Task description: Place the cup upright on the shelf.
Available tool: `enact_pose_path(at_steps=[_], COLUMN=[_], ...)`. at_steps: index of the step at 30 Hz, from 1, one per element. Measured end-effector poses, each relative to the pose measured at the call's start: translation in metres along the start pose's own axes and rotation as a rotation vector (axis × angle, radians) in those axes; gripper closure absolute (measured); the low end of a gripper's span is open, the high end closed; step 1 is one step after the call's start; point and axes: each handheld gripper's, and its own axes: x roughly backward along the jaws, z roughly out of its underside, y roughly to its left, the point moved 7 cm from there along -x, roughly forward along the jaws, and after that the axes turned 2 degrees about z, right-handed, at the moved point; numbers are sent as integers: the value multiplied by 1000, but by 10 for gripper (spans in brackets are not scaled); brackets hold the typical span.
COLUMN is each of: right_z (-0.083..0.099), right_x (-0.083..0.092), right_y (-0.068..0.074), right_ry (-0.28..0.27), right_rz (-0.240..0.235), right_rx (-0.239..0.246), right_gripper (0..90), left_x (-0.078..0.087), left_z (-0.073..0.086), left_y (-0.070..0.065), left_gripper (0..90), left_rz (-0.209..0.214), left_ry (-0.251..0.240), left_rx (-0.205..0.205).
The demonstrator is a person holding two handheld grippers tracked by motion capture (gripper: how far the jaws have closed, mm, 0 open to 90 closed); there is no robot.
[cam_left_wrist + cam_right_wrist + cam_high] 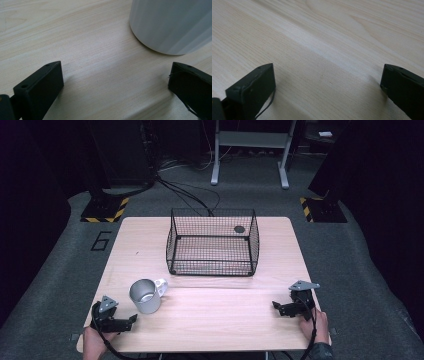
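Note:
A silver metal mug (145,296) with a white handle stands upright on the wooden table (210,320), left of centre. My left gripper (131,320) rests on the table just below and left of the mug, open and holding nothing; in the left gripper view the mug's wall (172,25) rises close ahead, right of the gap between the jaws (116,82). A black wire basket (212,241) sits at the far middle of the table. My right gripper (276,307) lies near the right edge, open, with bare wood between its jaws (328,82).
A small dark round spot (239,229) shows through the basket's far right corner. Beyond the table are a grey floor, cables, black stands with yellow-striped bases (105,210) and a metal frame (250,150).

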Motion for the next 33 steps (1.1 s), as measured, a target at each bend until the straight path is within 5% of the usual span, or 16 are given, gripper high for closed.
enact_pose_path(at_steps=[24, 33], right_z=[-1, -1], right_x=[-1, -1], right_y=[0, 0], right_ry=[1, 0], right_rz=[0, 0], right_rx=[1, 1], right_gripper=[0, 0], left_x=[5, 25], left_z=[0, -18], left_y=[-2, -16], left_gripper=[1, 1], left_rz=[21, 68], left_ry=[9, -76], left_rx=[3, 2])
